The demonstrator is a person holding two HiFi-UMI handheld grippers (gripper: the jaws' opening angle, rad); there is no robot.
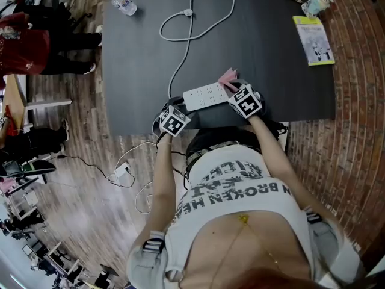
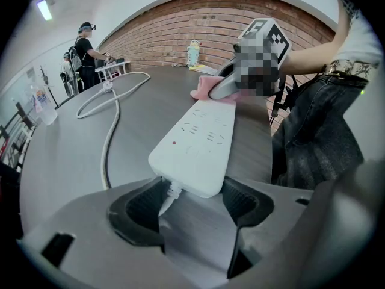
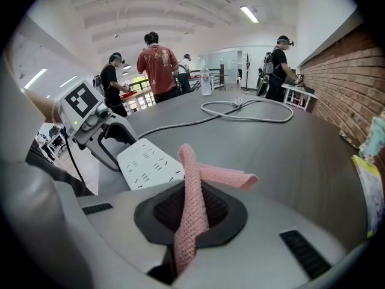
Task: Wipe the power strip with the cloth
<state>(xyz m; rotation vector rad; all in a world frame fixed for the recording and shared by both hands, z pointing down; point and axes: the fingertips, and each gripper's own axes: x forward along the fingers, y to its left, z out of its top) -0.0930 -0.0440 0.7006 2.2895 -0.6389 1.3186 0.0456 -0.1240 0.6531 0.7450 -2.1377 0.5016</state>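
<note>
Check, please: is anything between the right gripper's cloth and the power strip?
Nothing visible does. The cloth in the right gripper sits at one end of the power strip; the left gripper holds the other end.

- White shirt (image 1: 240, 185), lower centre of the head view: large dark capitals, upside down to the camera, read "BROKEN" and then "HE"; the rest cannot be read.
- Yellow booklet (image 1: 313, 40), upper right: print too small to read.
- Bottle (image 1: 123, 3), upper left: label illegible.
- Power strip (image 2: 195, 140): no legible lettering.
</note>
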